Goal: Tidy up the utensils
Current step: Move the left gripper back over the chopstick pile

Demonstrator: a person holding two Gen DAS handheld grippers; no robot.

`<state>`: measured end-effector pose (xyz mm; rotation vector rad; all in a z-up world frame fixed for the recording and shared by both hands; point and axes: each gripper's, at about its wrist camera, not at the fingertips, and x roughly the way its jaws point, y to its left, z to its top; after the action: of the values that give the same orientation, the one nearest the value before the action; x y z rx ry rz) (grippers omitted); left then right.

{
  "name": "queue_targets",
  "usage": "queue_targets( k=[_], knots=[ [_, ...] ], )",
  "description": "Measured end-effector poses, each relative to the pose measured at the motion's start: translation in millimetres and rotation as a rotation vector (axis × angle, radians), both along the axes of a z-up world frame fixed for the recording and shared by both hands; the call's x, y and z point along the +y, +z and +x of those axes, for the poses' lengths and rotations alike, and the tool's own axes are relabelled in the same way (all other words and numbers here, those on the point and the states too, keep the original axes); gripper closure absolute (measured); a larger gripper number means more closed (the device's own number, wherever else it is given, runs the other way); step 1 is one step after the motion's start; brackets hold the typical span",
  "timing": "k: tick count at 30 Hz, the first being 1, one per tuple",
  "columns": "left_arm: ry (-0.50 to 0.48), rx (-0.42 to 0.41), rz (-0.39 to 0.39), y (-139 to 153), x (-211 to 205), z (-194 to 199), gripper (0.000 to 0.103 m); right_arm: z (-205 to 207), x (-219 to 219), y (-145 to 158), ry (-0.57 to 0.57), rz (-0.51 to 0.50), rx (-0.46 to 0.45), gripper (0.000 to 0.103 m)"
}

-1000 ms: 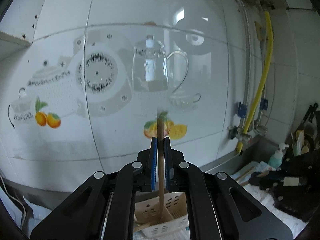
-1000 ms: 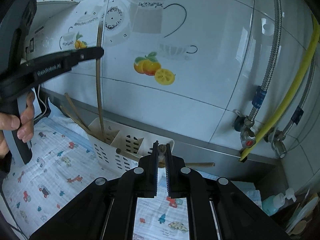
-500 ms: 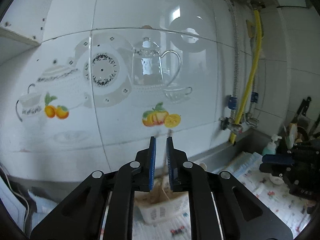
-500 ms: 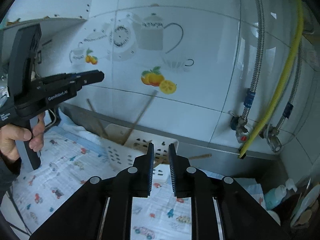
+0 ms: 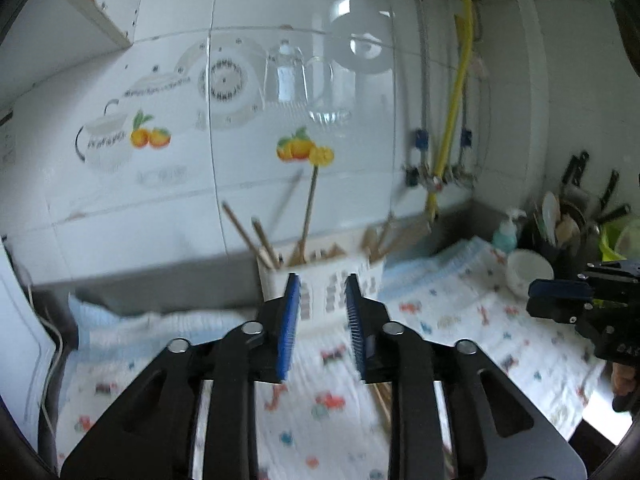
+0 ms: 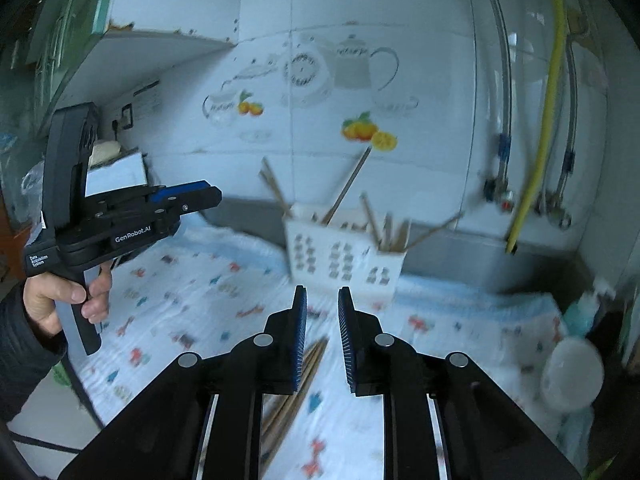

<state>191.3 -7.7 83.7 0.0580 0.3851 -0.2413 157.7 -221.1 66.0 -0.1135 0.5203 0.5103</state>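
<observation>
A white slotted caddy (image 5: pixel 372 276) (image 6: pixel 344 256) stands by the tiled wall on a patterned cloth (image 5: pixel 460 320). Several wooden chopsticks (image 5: pixel 308 208) (image 6: pixel 348 184) lean in it. More chopsticks (image 6: pixel 304 376) (image 5: pixel 382 396) lie loose on the cloth, just under my grippers. My left gripper (image 5: pixel 322 284) (image 6: pixel 216 196) hovers short of the caddy; its jaws are opening and hold nothing. My right gripper (image 6: pixel 322 294) (image 5: pixel 534 292) is open by a narrow gap, also with nothing between its pads, over the loose chopsticks.
A white bowl (image 5: pixel 528 268) (image 6: pixel 572 376) and a soap bottle (image 5: pixel 506 232) sit at the right. Behind them is a crowded holder of kitchen tools (image 5: pixel 568 220). A yellow hose (image 6: pixel 536 160) and valves run down the wall on the right.
The left gripper let go of the chopstick, which now leans in the caddy. Both grippers drew back from the wall and sank, and both pairs of jaws parted.
</observation>
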Motion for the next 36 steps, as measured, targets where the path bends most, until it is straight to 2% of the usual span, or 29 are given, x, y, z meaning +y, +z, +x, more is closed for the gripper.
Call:
queue_targets(
  k=[3,10,19,30,33,36],
  knots=[
    [0.003,0.028,-0.001,-21,2,-20,0.073,-19,4,-24,-0.017,-0.019,0.021,0.087],
    [0.01,0.161,-0.047,-76,9,-44,0.073,-48,11,-83,-0.045,-0.024,0.112,0.087],
    [0.032,0.287,-0.055,-132,6,-57,0.071,-57,18,-142,-0.091,-0.011,0.235,0.087],
    [0.019,0.368,-0.088,-161,-3,-68,0.07,-45,29,-171,-0.132,-0.026,0.299,0.087],
    [0.0,0.377,-0.089,-165,-8,-70,0.07,-44,31,-172,-0.141,-0.035,0.288,0.087],
    [-0.021,0.388,-0.091,-167,-13,-71,0.07,-46,34,-173,-0.147,-0.06,0.267,0.094]
  ],
)
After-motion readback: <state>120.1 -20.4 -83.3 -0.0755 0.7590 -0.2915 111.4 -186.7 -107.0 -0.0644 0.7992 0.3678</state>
